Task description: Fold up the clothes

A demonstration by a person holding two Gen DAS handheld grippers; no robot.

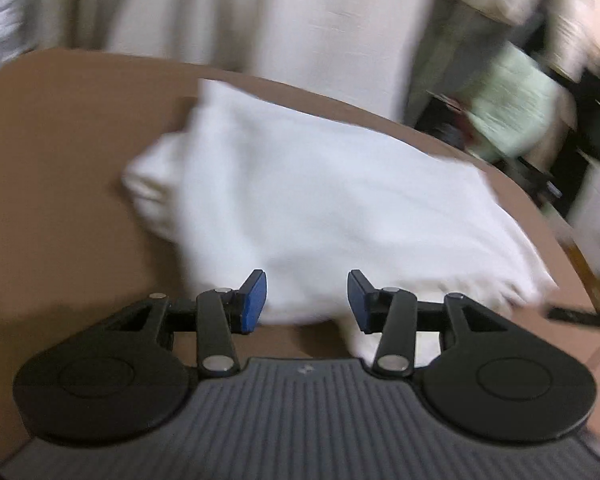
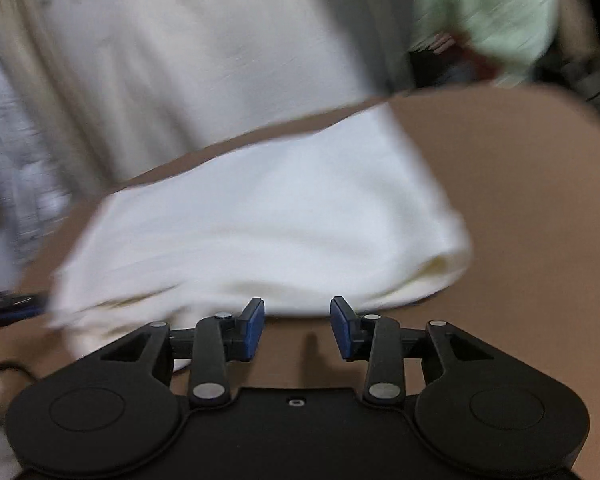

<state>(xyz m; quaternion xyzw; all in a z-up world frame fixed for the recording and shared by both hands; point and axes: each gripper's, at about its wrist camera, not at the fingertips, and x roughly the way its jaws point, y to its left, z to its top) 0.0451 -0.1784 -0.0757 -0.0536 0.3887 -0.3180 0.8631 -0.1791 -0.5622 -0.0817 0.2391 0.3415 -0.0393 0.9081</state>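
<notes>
Cloth [image 1: 308, 200], white and partly folded, is lying on the brown table [image 1: 52, 160]; left gripper [image 1: 307, 300] and right gripper [image 2: 297, 330] are hovering beside its near edge, jaws parted, empty; next fold is needing a fresh pinch.

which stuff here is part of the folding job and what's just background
Job:
- white garment lying on the brown table
- left gripper, open, empty
- right gripper, open, empty

Background:
- pale curtain
- light green cloth beyond the table, blurred
</notes>
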